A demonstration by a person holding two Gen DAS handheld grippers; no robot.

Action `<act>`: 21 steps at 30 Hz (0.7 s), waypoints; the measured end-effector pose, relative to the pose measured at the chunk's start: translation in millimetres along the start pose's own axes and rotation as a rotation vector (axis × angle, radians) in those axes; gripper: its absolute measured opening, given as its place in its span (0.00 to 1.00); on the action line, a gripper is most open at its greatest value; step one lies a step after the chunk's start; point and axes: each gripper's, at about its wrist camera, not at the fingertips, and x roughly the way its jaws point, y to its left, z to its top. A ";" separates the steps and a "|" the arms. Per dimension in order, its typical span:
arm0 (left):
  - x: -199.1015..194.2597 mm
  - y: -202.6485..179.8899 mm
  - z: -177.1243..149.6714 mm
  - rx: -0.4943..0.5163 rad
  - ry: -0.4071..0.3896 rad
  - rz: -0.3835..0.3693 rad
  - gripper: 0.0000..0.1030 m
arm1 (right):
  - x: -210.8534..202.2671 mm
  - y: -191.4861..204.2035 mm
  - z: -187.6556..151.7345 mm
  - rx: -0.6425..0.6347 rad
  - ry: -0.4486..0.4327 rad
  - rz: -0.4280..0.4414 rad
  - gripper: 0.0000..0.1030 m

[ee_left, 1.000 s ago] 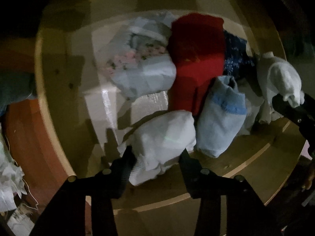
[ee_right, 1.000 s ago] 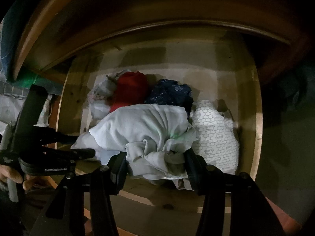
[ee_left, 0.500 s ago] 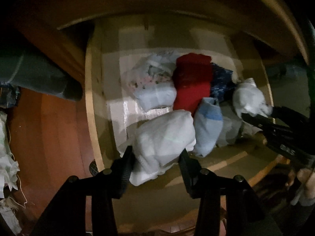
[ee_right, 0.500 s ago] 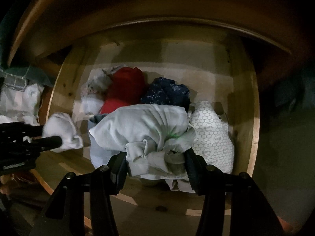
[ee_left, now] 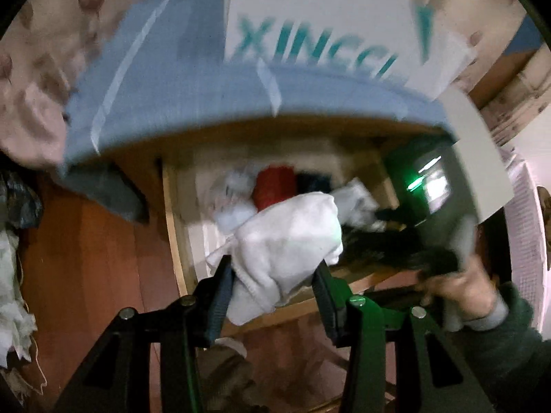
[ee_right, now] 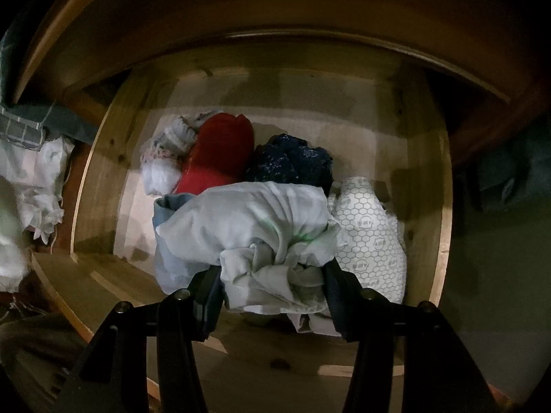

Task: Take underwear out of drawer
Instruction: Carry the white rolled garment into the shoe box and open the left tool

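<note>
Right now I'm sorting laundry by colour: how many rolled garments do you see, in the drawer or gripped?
White, plain or patterned: 4
Red: 1
Dark navy speckled: 1
Light blue: 1
Total: 7

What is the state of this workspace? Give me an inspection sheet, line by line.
Surface: open wooden drawer, pale liner on its floor.
Job's things: white bundle clamped in left gripper; pale grey bundle clamped in right gripper.
Clutter: red roll, navy patterned piece, honeycomb-print piece, light blue piece in drawer.
Grippers: both sets of jaws closed on cloth.
Cables: nothing seen.
Surroundings: blue mattress edge, lettered box, reddish floor.
</note>
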 end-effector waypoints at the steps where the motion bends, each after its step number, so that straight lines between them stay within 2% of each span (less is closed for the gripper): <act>1: -14.8 -4.5 4.4 0.012 -0.030 -0.001 0.44 | 0.6 -0.1 -0.4 -0.001 0.002 -0.002 0.48; 8: -106.1 -29.7 46.7 0.041 -0.245 0.012 0.44 | 0.6 1.8 -1.2 -0.009 0.005 -0.013 0.48; 12: -144.9 -47.3 91.0 0.049 -0.350 0.058 0.44 | 0.9 3.3 -0.2 -0.011 0.007 -0.017 0.48; 17: -154.0 -65.2 145.5 0.079 -0.421 0.136 0.44 | 0.6 3.1 -0.3 -0.009 0.008 -0.017 0.48; 18: -146.8 -67.0 158.4 0.090 -0.409 0.148 0.44 | 1.0 3.1 -0.4 -0.010 0.008 -0.017 0.48; 21: -125.9 -61.5 187.2 0.040 -0.386 0.172 0.44 | 1.3 3.3 -0.1 -0.006 0.010 -0.014 0.48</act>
